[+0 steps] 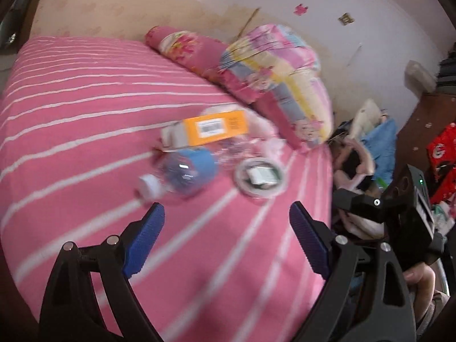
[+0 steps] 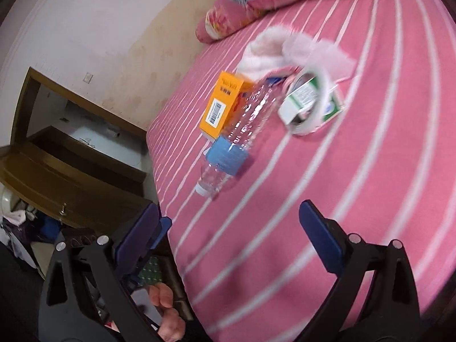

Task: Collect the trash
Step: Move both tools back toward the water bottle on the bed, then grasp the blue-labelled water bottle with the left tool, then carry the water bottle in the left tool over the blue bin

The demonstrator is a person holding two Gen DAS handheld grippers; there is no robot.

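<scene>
While both grippers hover spread and empty, I see plastic bottle [image 1: 182, 175] lying just ahead of left gripper [image 1: 226, 238], ahead-left of right gripper [image 2: 229, 229], orange box [image 2: 223, 105] touching behind it. Looks empty: light, slippery, crushable. I'd pinch across blue label [image 2: 228, 155].

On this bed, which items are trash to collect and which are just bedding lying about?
Trash:
plastic bottle
orange box
green-and-white carton
tape roll

Lying about:
rolled quilt
pink pillow
fluffy pink cloth
striped sheet
</scene>
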